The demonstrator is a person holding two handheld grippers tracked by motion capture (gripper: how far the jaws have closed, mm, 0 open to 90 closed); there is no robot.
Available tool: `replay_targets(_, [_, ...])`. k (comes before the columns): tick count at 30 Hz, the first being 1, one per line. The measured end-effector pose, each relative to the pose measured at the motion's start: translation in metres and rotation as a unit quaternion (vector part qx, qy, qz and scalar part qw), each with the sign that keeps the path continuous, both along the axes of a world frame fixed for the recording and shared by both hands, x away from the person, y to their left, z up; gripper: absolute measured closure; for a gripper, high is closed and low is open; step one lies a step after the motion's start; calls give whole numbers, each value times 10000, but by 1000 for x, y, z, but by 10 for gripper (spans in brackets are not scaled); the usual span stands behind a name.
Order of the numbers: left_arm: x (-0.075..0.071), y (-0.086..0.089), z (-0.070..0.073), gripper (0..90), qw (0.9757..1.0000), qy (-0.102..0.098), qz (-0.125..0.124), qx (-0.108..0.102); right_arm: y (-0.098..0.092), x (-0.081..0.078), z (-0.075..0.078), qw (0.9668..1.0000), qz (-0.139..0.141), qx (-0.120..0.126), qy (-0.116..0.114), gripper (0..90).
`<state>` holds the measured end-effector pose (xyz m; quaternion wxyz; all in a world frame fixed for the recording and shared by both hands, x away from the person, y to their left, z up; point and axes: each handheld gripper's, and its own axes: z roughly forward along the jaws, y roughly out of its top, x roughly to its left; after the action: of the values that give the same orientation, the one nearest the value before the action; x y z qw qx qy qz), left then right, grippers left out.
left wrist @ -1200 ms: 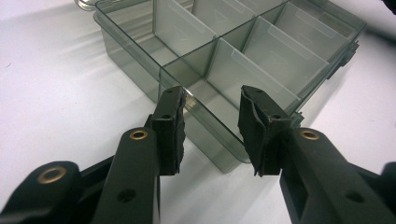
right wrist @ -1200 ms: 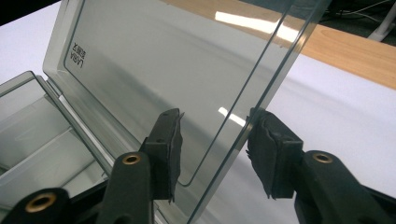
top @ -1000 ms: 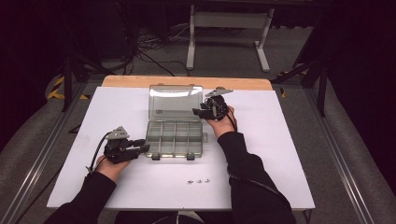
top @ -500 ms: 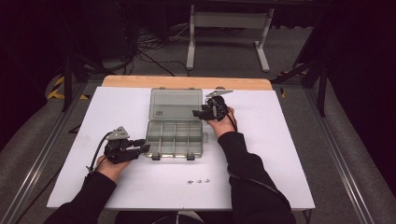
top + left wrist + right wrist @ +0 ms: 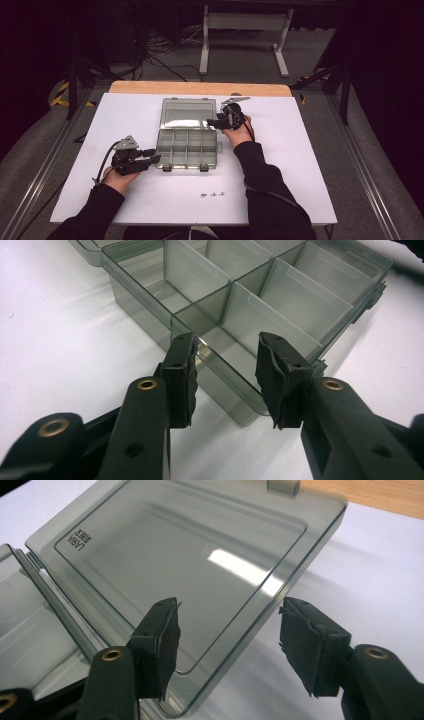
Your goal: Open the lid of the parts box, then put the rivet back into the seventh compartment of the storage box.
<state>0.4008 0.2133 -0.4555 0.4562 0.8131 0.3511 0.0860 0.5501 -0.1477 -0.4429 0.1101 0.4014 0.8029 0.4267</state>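
From above, find the box [image 5: 187, 147] in the middle of the desk [image 5: 300, 165], with its lid [image 5: 187, 114] thrown back toward the far edge. Note the left gripper [image 5: 152, 159] at the box's near left corner and the right gripper [image 5: 212, 122] at the lid's right side. Mark the small parts [image 5: 212, 194] lying well apart from the box, toward the near edge. Judge the step as letting go of the opened lid.

Along the left gripper's jaws, see the corner of the box sitting between the pads, one against each outer wall, apparently clamped on it. Hold that corner firmly but without squeezing hard, since thin clear plastic probably flexes. Press the box flat to the desk until the lid has settled.

Along the right gripper's jaws, see them standing apart, having just been opening. Notice the lid's edge running between them, with neither pad pressing on it. Draw this gripper straight back along its own line, away from the hinge, so that no pad catches the rim and tips the lid forward. Spread the jaws a little wider first if the rim looks close to a pad. Check that the lid rests by itself before turning to the small parts.
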Motion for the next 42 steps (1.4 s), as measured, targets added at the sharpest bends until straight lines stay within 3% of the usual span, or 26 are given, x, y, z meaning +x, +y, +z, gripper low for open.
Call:
replay_targets(5, [-1, 3, 3, 582, 9999, -44, 88, -105, -7, -1, 4, 9999, -68, -73, -42, 405])
replay_targets(7, [-1, 8, 6, 572, 9994, -87, 126, -304, -13, -4, 12, 9999, -84, -20, -127, 406])
replay_targets(9, [-2, 11, 8, 550, 9992, -114, 148, -360, -17, -9, 18, 9998, -77, 32, -207, 408])
replay_targets(14, [-11, 18, 15, 414, 9987, -277, 139, -413, -26, -22, 32, 9995, 69, 89, -304, 425])
replay_targets(21, [-17, 31, 23, 333, 9969, -412, 231, -637, -25, -44, 52, 9979, 271, 194, -557, 309])
replay_targets(27, [-21, 37, 26, 240, 9962, -511, 184, -674, -23, -68, 70, 9947, 455, 226, -896, 208])
replay_targets(32, [-30, 42, 30, 184, 9955, -694, 124, -640, -24, -83, 76, 9938, 528, 214, -952, 152])
replay_targets(37, [-39, 53, 28, 113, 9937, -775, 163, -793, -27, -99, 81, 9917, 650, 197, -1092, 103])
replay_targets(42, [-44, 60, 25, 95, 9930, -869, 233, -769, -30, -111, 84, 9915, 773, 189, -1025, 67])
